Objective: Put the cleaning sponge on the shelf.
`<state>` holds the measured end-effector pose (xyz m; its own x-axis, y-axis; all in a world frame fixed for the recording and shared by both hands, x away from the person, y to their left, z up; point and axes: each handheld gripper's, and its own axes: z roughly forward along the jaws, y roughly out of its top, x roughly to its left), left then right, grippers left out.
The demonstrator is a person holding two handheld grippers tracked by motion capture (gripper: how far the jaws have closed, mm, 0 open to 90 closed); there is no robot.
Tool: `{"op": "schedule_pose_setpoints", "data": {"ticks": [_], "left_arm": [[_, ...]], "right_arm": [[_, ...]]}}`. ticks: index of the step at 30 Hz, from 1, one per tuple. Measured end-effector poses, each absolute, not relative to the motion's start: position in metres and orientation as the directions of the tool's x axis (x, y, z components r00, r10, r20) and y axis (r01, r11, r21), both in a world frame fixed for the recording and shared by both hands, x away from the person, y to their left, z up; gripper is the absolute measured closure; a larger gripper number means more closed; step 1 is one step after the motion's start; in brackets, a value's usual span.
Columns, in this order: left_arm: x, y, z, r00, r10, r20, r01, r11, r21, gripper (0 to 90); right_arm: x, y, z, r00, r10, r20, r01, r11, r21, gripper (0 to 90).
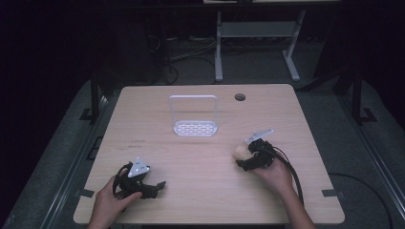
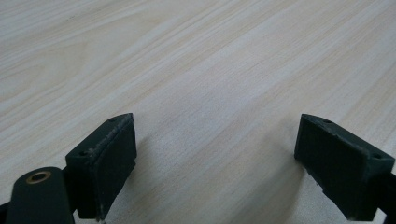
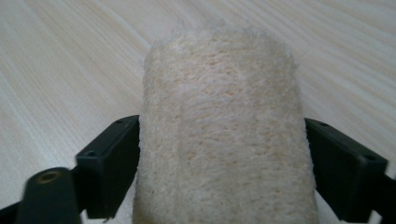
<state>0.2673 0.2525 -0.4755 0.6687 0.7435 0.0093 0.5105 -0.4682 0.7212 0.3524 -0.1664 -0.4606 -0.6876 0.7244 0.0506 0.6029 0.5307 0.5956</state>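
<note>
Resting on the light wooden worktop (image 1: 205, 162) at its right side, the loofah sponge (image 3: 219, 135) sits between the jaws of the right claw (image 1: 244, 158), which press its two sides. Nearer the worktop's front left corner, the left claw (image 2: 215, 158) lies with jaws wide apart. A white rack (image 1: 193, 117) stands farther back.
</note>
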Motion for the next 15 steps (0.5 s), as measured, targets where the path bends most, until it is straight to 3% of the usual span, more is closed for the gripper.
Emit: {"op": "schedule_pose_setpoints", "data": {"ticks": [5,15], "left_arm": [[0.2673,0.2525,-0.4754,0.669,0.743,0.01,0.51,-0.469,0.721,12.1],[0.2673,0.2526,-0.4754,0.67,0.743,0.01,0.51,-0.47,0.72,12.1]], "right_arm": [[0.3512,-0.1669,-0.4594,-0.692,0.721,0.045,0.599,0.538,0.593,26.1],[0.3479,-0.1667,-0.452,-0.693,0.719,0.044,0.592,0.534,0.604,26.6]]}}
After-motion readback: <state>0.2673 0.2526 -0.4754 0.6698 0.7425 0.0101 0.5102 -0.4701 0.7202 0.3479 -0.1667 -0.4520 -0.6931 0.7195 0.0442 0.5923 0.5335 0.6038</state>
